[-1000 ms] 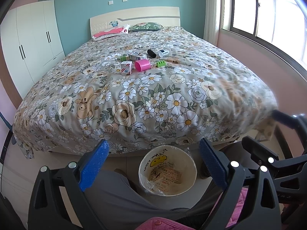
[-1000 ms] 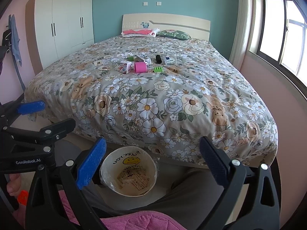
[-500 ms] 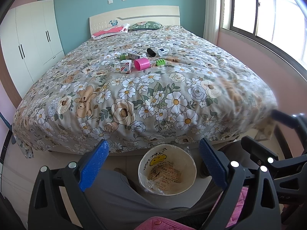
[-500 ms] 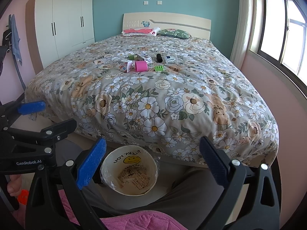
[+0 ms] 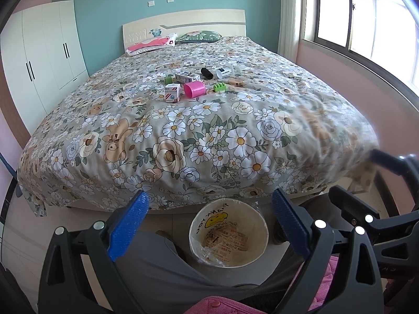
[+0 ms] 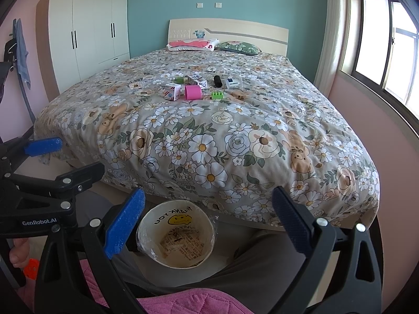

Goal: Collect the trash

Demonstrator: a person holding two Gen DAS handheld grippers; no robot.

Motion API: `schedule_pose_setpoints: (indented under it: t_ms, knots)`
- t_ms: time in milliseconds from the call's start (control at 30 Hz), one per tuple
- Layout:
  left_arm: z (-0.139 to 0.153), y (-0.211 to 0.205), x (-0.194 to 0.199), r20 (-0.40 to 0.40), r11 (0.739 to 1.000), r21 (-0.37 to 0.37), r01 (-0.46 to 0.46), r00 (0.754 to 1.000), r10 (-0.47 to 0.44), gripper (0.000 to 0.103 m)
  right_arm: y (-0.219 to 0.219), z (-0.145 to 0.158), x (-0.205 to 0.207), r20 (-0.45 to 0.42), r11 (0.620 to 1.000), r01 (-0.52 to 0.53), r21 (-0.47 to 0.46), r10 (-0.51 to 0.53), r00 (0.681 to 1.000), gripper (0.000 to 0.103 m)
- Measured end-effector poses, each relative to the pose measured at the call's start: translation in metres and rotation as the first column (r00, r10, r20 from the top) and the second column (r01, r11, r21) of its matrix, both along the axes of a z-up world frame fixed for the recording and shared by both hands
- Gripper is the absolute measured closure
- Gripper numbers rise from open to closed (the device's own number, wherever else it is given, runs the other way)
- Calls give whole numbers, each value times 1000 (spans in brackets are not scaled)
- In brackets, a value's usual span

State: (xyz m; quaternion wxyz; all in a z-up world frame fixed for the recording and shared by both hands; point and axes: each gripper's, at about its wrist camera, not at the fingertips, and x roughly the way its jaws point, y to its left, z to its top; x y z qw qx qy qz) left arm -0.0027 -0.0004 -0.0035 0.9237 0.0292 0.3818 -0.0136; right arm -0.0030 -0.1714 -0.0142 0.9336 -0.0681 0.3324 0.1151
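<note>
Bedroom with teal wall, white wardrobe (image 6: 89,34) off to the left of both tongs, window to the right. Ahead of both tongs, a wide bed (image 5: 204,136) under a floral quilt; well beyond the tips, mid-bed, a tight cluster of litter and toys: small white-and-red carton (image 5: 172,93), pink cup (image 5: 194,89) on its side just right of it, green building block (image 5: 219,87), longer printed box (image 5: 187,77) behind, green piece (image 5: 169,79), black cylinder (image 5: 207,73), white container (image 5: 225,72).

Left tongs (image 5: 209,225) spread wide, holding nothing. Right tongs (image 6: 209,219) likewise spread wide and empty. Directly below and between the blue pads of each, on the floor against the bed's foot: a lined paper trash bucket (image 6: 178,235) with a smiley print, some wrappers already inside.

Likely trouble from here:
- Long reach across soft bedding; pressing down into the quilt probably sinks the carton and tips the rest of the cluster together.
- Cup and cylinder lying on their sides, so likely to roll at a nudge, possibly off the bed.
- Items nearly touching; wide-spread tongs could catch a toy along with real trash.
- Light cartons apt to crush or slip from the pads.
- Bucket sits low, close by grey-trousered knees (image 5: 157,267); a drop from height may miss or snag the loose liner.

Between tongs and cluster: only bare quilt, no obstacle. Left tongs visible at the left edge of the right view, close beside, so some risk of the two colliding.
</note>
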Motion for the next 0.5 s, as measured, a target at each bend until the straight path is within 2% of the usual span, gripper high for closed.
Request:
schedule_pose_setpoints:
  t_ms: [500]
  knots:
    - [1, 0, 0, -1, 1000, 0, 0, 1000, 0, 7, 1, 3, 0, 0, 1000, -2, 0, 2, 1000, 7]
